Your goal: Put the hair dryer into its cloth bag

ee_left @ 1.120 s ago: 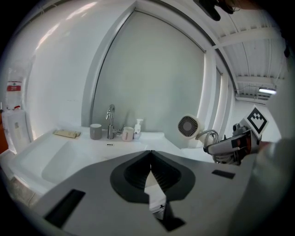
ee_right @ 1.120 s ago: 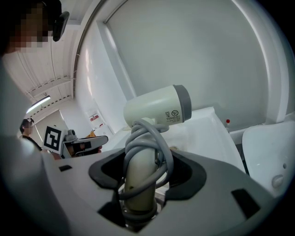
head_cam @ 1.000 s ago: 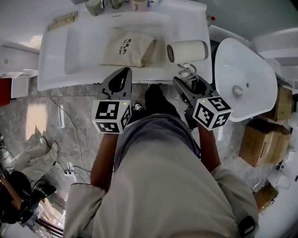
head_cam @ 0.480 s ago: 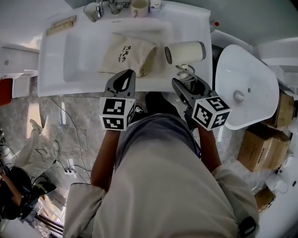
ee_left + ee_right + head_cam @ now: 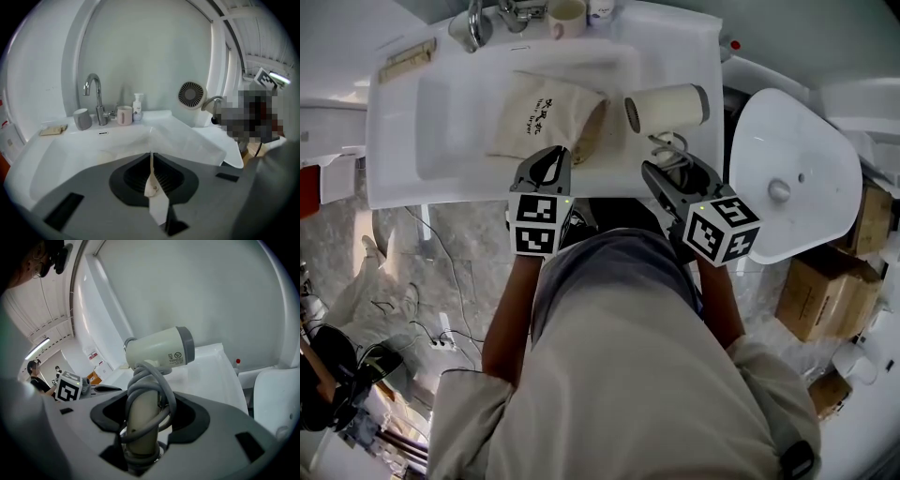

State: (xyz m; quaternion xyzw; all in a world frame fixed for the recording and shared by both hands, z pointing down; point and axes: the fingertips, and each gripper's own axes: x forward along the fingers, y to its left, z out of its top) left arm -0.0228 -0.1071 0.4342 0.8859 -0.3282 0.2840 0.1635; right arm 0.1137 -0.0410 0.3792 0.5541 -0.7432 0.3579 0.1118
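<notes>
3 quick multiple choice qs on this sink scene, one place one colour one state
1. Where does the cloth bag lie? A on a chair B in the sink basin C in a drawer
2. The hair dryer body is: A cream B red C black
3. The right hand-held gripper is: A shut, empty B open, clear of everything C closed on the dryer's handle
B: it lies flat in the white basin. A: its shell shows cream. C: the cord-wrapped handle fills its jaws.
</notes>
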